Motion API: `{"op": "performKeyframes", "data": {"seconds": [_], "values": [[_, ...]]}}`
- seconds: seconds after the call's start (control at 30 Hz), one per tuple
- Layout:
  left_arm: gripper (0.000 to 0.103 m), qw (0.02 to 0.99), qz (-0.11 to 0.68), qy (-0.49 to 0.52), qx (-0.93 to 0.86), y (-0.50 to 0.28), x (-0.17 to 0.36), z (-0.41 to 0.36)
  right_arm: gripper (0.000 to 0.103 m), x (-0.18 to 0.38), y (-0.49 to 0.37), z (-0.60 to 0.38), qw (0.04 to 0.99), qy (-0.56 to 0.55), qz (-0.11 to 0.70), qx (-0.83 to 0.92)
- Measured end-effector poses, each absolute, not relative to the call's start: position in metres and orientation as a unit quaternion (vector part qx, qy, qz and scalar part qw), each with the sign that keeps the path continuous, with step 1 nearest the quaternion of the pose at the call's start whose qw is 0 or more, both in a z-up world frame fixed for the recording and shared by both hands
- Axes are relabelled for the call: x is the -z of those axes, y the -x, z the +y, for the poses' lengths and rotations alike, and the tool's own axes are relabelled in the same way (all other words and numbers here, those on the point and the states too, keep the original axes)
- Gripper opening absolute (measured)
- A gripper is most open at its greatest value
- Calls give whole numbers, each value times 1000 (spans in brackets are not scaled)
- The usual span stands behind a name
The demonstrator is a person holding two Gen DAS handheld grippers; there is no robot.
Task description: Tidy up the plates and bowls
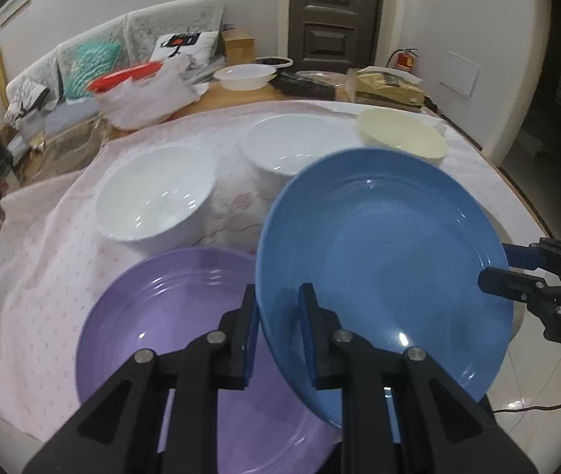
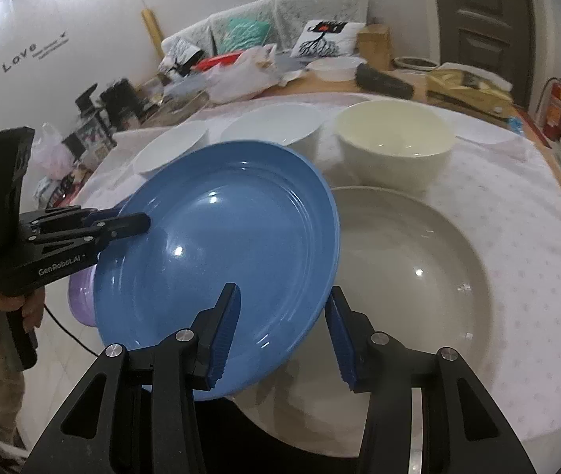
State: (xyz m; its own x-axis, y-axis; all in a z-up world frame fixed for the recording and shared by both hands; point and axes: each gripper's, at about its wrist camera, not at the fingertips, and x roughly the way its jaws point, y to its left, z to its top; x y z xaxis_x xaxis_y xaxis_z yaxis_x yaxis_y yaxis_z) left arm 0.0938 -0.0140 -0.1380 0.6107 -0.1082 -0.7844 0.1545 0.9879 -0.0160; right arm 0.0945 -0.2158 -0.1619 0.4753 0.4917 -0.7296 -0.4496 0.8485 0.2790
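Note:
A blue plate [image 1: 383,260] is lifted and tilted above the table; it also shows in the right wrist view [image 2: 217,260]. My left gripper [image 1: 278,308] is shut on its left rim. My right gripper [image 2: 282,316] straddles the plate's right rim with its jaws apart; it shows at the right in the left wrist view [image 1: 505,268]. A purple plate [image 1: 170,331] lies below on the left, a grey plate [image 2: 411,276] below on the right. Behind stand two white bowls [image 1: 158,193] [image 1: 292,150] and a cream bowl [image 2: 395,142].
The table has a pale dotted cloth [image 1: 43,260]. At the far end lie a plastic bag [image 1: 146,94], a white dish [image 1: 245,75], a dark brush [image 1: 304,87] and a box [image 1: 391,87]. A sofa with cushions [image 1: 95,63] stands behind.

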Motion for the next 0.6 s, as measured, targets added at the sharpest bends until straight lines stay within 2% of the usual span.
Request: {"op": "performKeyframes", "data": {"seconds": [0.6], "values": [[17,870,460,-121,132,-123,151,-123,41,174,-85,-306,884,-46,428,-181]]}}
